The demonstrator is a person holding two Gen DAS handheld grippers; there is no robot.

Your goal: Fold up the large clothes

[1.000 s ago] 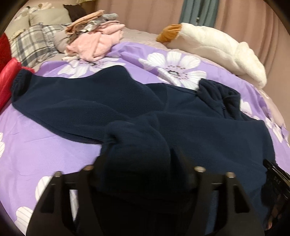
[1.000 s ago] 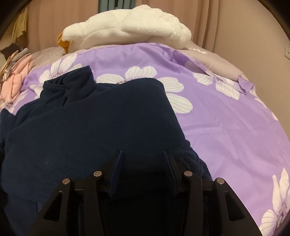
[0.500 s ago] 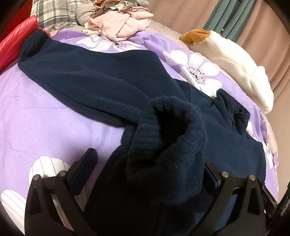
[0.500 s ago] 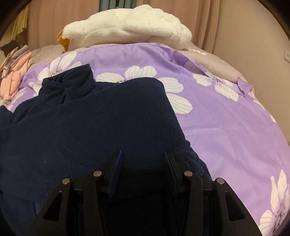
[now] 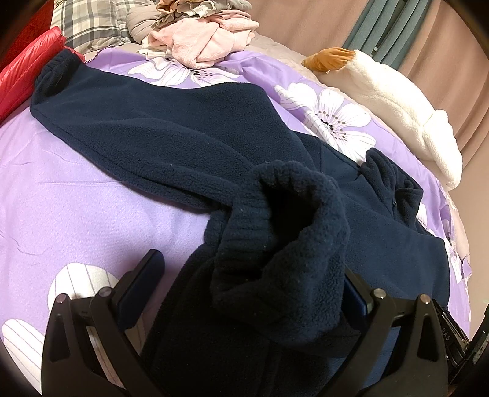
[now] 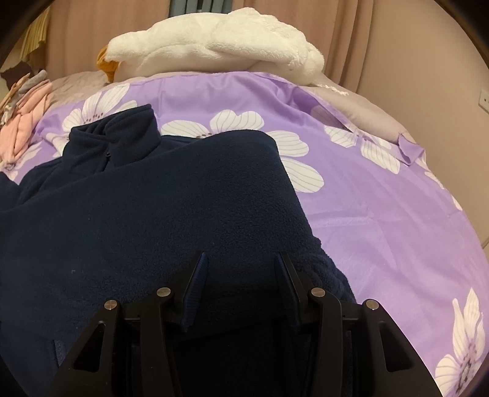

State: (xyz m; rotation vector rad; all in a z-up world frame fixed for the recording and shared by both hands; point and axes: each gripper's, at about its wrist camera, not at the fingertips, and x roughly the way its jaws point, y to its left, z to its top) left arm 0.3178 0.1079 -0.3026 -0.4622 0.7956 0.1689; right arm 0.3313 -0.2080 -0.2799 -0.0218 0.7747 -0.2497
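Observation:
A navy fleece jacket [image 5: 183, 137] lies spread on the purple floral bedcover [image 5: 76, 198], one sleeve stretched toward the far left and its collar [image 5: 388, 174] at the right. My left gripper [image 5: 250, 265] stands wide open. A bunched sleeve cuff [image 5: 275, 213] rests loosely between its fingers, and the left finger [image 5: 143, 281] is clear of the cloth. In the right wrist view the jacket [image 6: 152, 213] fills the left half, collar [image 6: 122, 134] at the far side. My right gripper [image 6: 241, 265] is shut on a thick fold of the fleece at the near edge.
A pile of pink and grey clothes [image 5: 198, 39] sits at the far side beside a plaid pillow [image 5: 91, 21]. Something red and puffy [image 5: 21, 67] lies at the left edge. A white plush toy [image 6: 214, 45] rests along the far edge, curtains behind it.
My left gripper's jaws have spread wide and let go of the cuff, which now sits loose between them; that view has rolled and come closer. The right gripper has not moved.

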